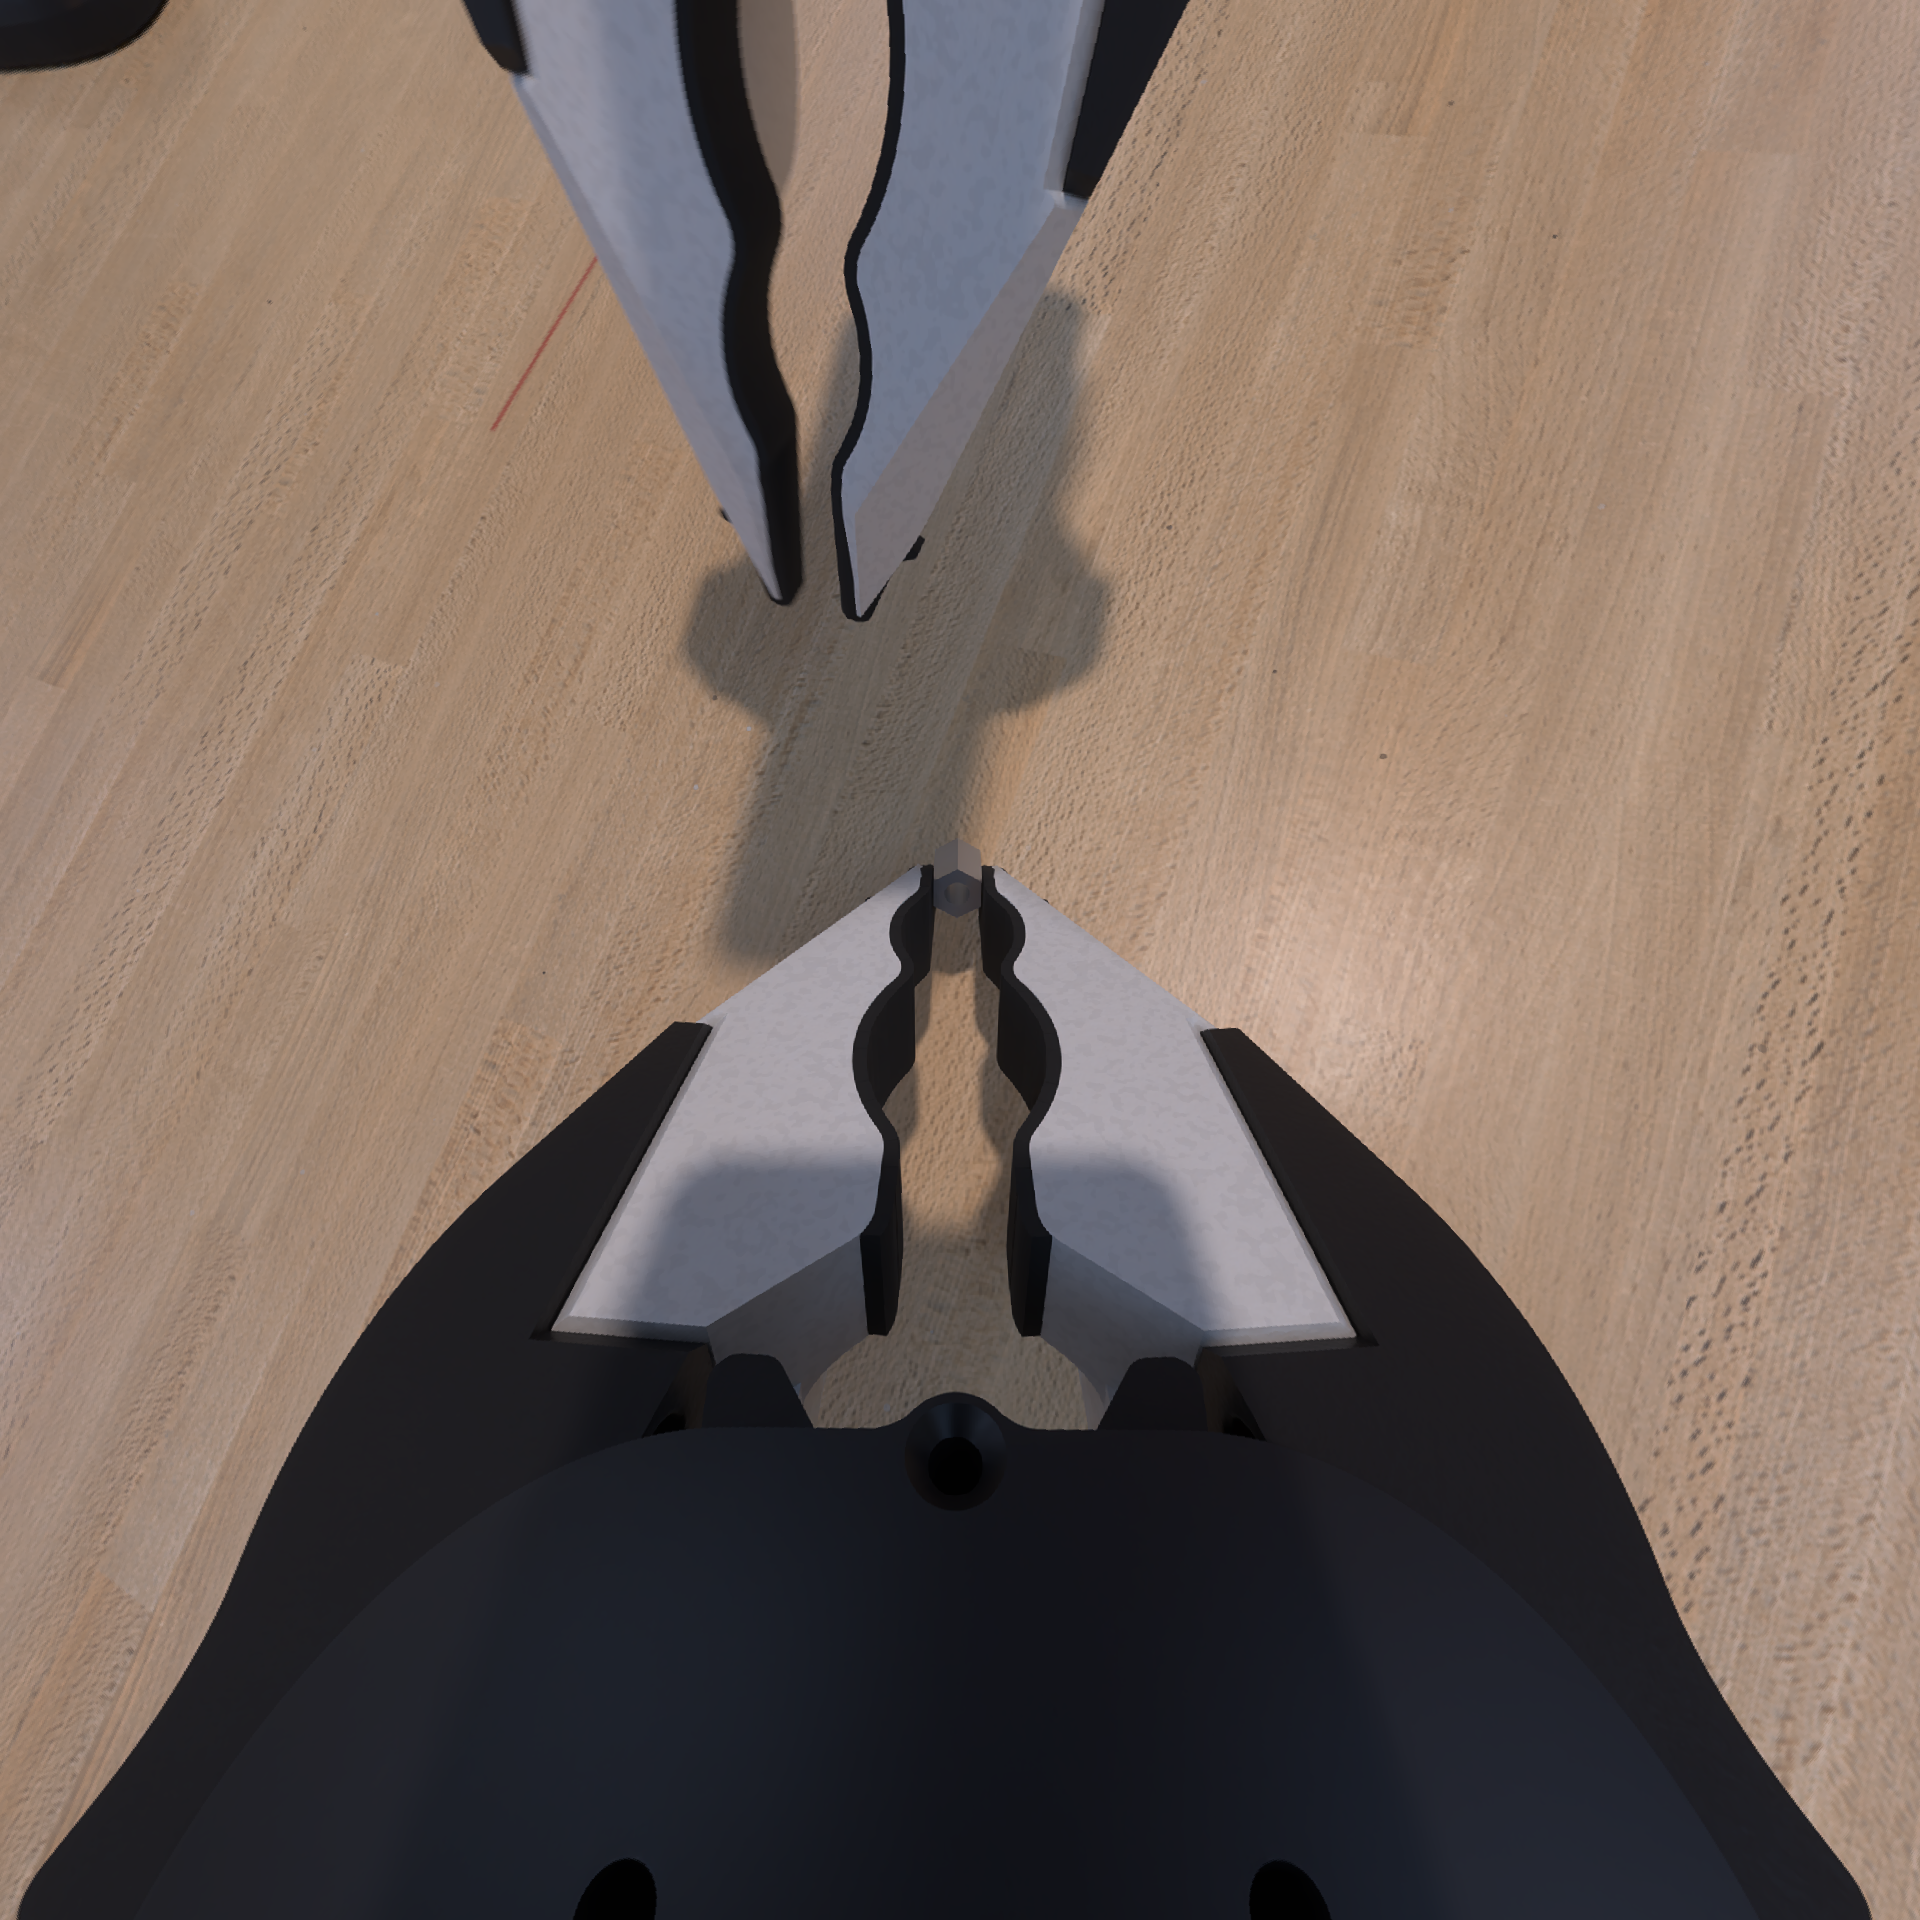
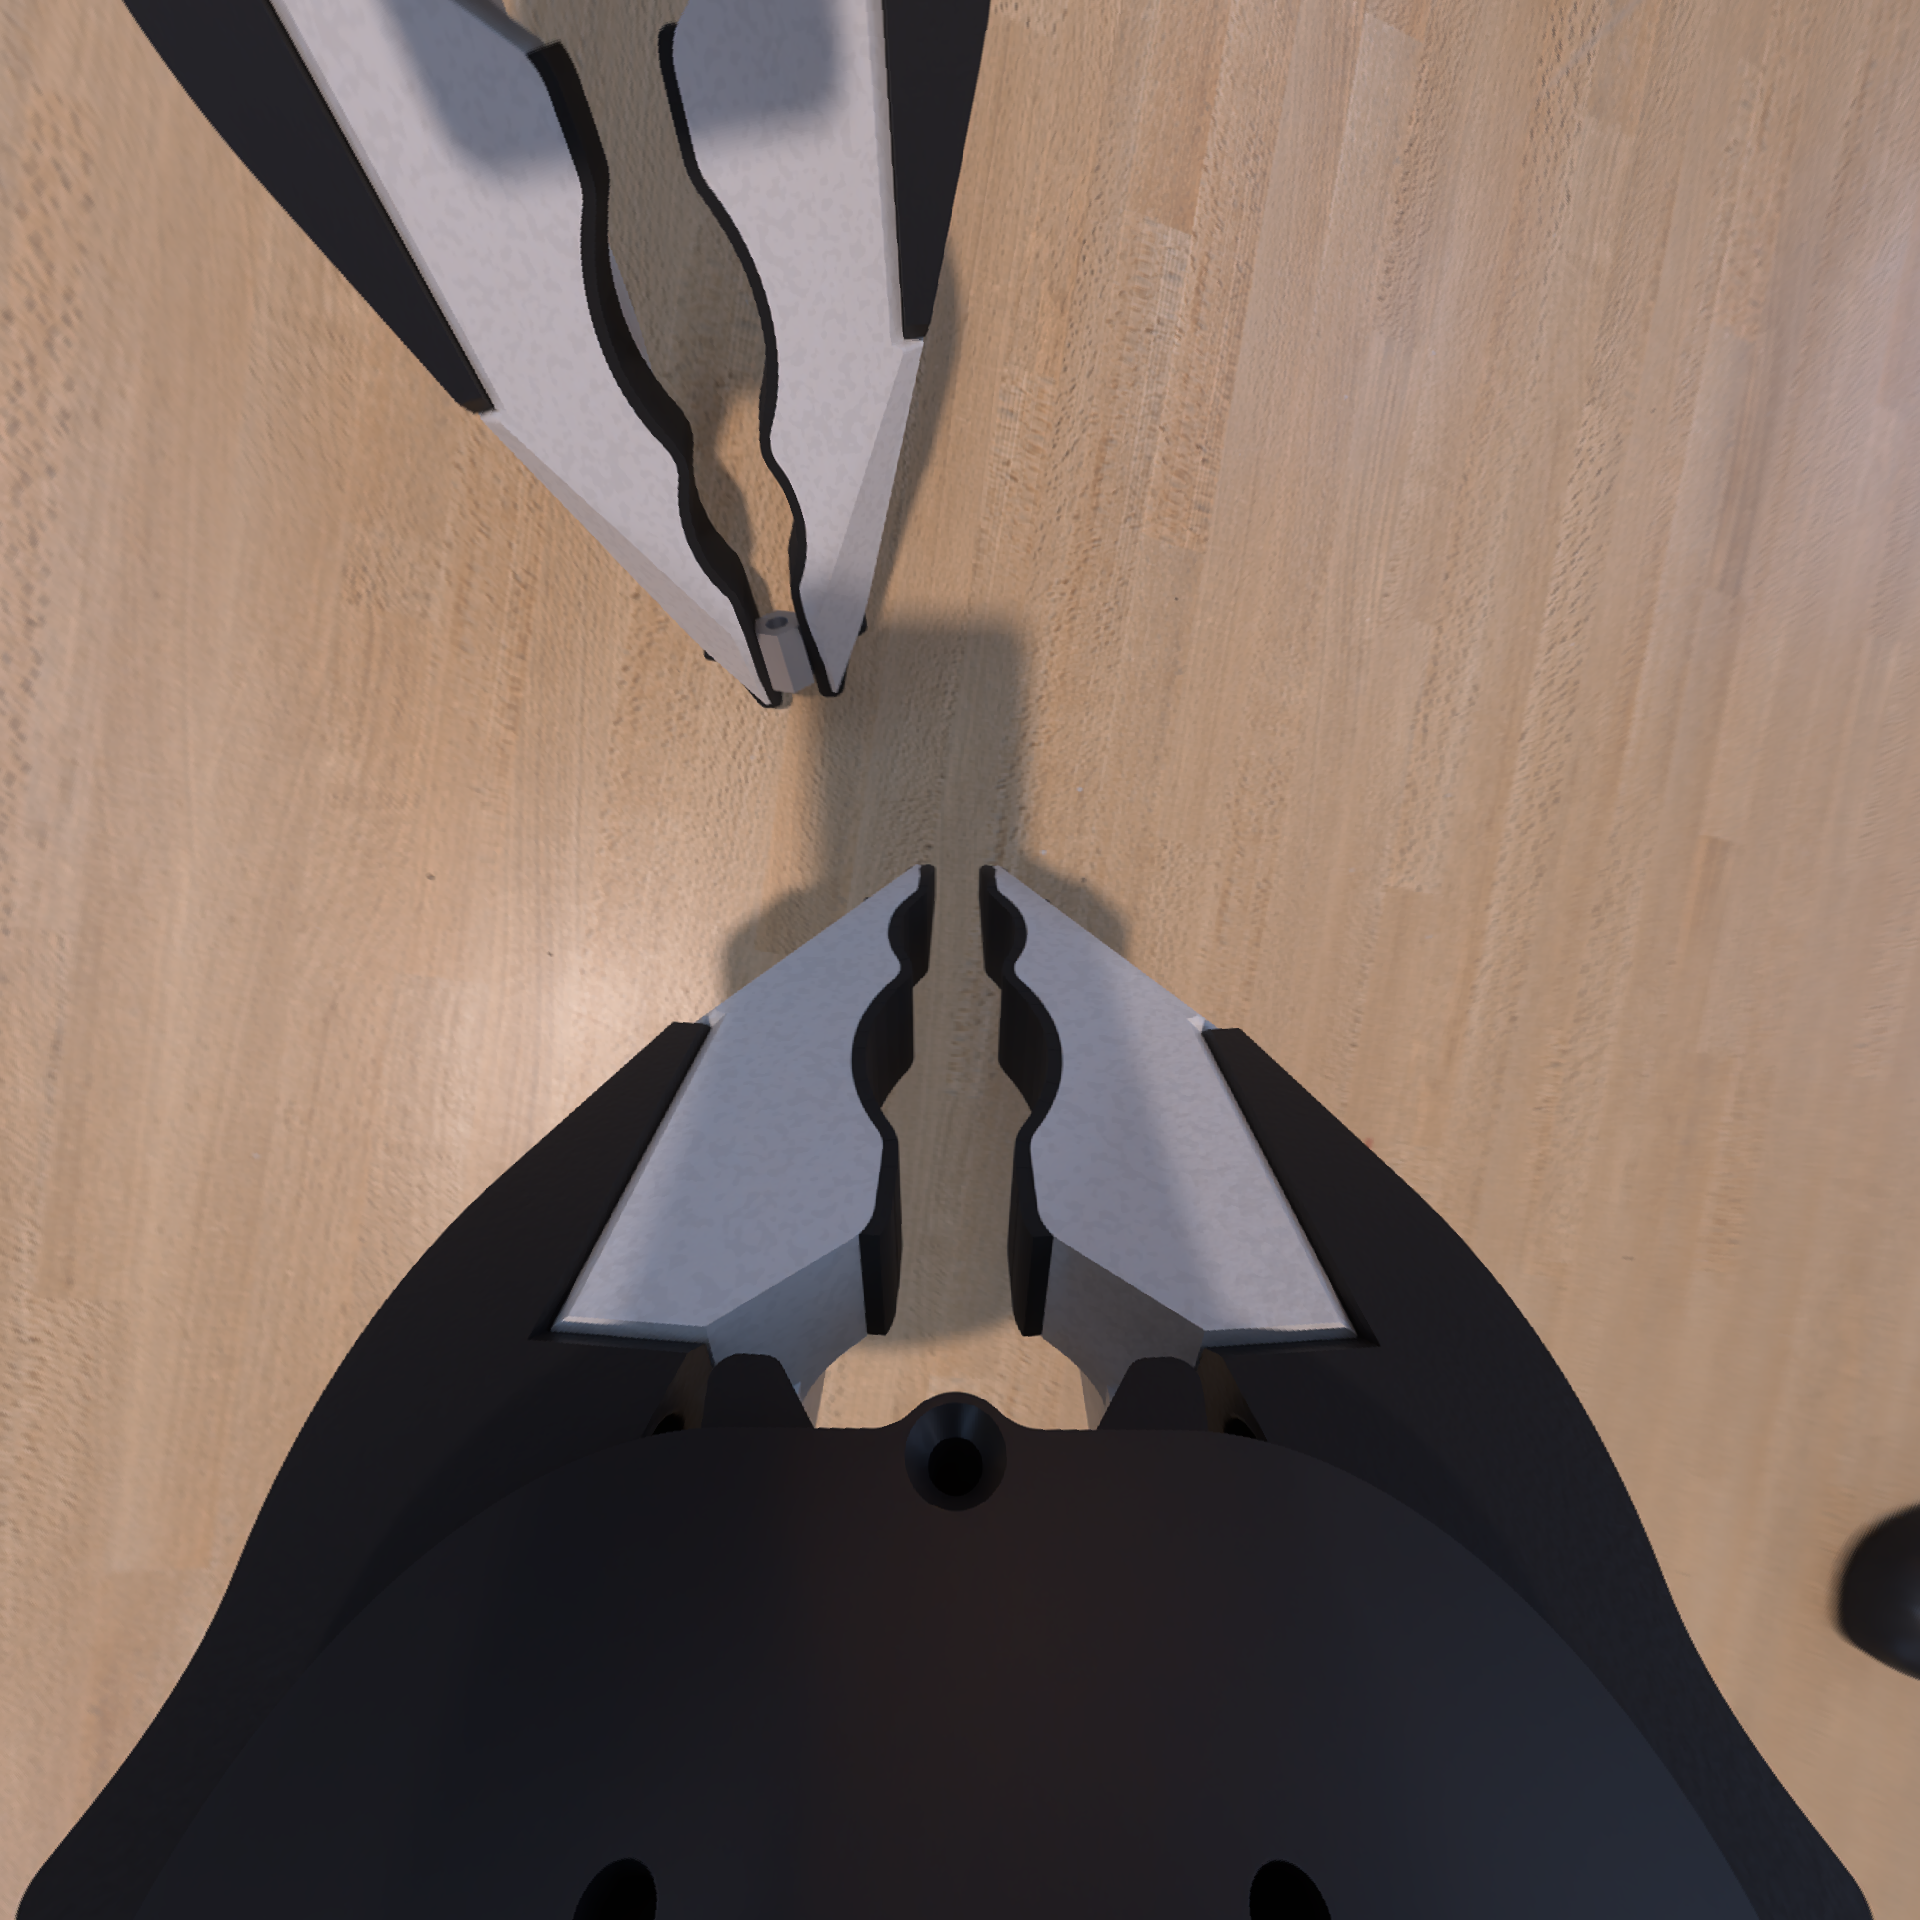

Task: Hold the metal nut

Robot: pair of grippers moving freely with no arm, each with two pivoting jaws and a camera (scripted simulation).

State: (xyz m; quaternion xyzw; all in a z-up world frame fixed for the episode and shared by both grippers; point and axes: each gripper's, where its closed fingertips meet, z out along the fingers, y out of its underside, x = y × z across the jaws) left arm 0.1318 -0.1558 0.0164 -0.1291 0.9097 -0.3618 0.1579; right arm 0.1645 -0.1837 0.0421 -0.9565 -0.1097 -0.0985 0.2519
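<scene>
The metal nut (image 1: 954,890) is a small grey hexagonal piece. My left gripper (image 1: 956,878) is shut on it at the very fingertips, above the wooden table (image 1: 1455,623). In the right wrist view the nut (image 2: 781,657) shows pinched between the left gripper's tips (image 2: 795,686), and it is long along its axis. My right gripper (image 2: 957,873) faces the left one tip to tip, a short way off. Its jaws stand a narrow gap apart with nothing between them. It also shows in the left wrist view (image 1: 816,608).
A dark rounded object (image 2: 1886,1621) lies on the table at the right edge of the right wrist view. A dark shape (image 1: 62,31) shows in the top left corner of the left wrist view. A thin red line (image 1: 540,348) marks the wood.
</scene>
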